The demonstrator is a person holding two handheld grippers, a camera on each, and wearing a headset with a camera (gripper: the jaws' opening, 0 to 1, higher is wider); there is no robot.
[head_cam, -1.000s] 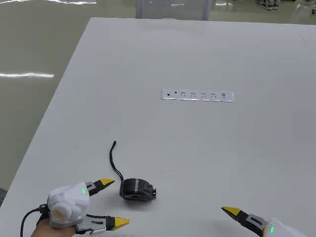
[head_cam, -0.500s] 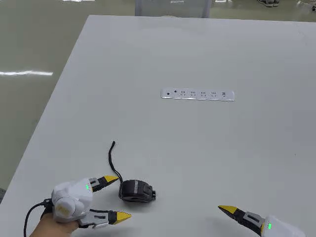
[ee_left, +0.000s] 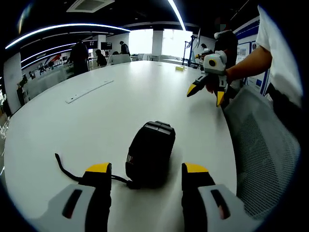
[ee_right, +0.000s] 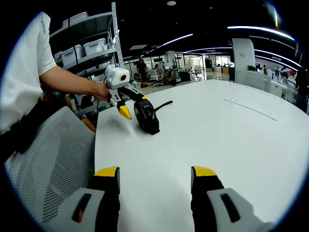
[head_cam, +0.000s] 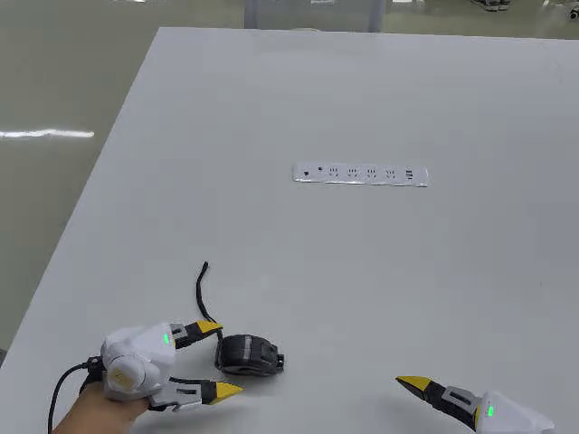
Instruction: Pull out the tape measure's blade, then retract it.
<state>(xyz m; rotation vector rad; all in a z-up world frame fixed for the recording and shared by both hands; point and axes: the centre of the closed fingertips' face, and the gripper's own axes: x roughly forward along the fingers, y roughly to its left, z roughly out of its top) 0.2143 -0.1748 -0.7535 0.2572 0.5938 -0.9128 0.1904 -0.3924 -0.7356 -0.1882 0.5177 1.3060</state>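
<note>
A black tape measure (head_cam: pixel 247 354) lies on the white table (head_cam: pixel 362 262) near its front edge, a black wrist cord (head_cam: pixel 204 292) trailing off behind it. My left gripper (head_cam: pixel 216 359) stands open just left of the case, one yellow fingertip (head_cam: pixel 209 326) close to its back corner. In the left gripper view the tape measure (ee_left: pixel 150 152) sits right ahead of the open gripper (ee_left: pixel 147 169), its near end reaching the gap between the tips. My right gripper (ee_right: pixel 155 172) is open with nothing between its fingers, well to the right of the case; one fingertip (head_cam: pixel 414 384) shows in the head view.
A white power strip (head_cam: pixel 360 174) lies flat at the table's middle. The table's left edge (head_cam: pixel 86 199) drops to a shiny floor. A grey mesh chair (ee_right: pixel 48 159) stands at the near side by the person. Shelves and other people are far off.
My left gripper has moved forward and right toward the tape measure, its upper tip now close to the case. The right gripper has barely shifted. The tape measure has not moved.
</note>
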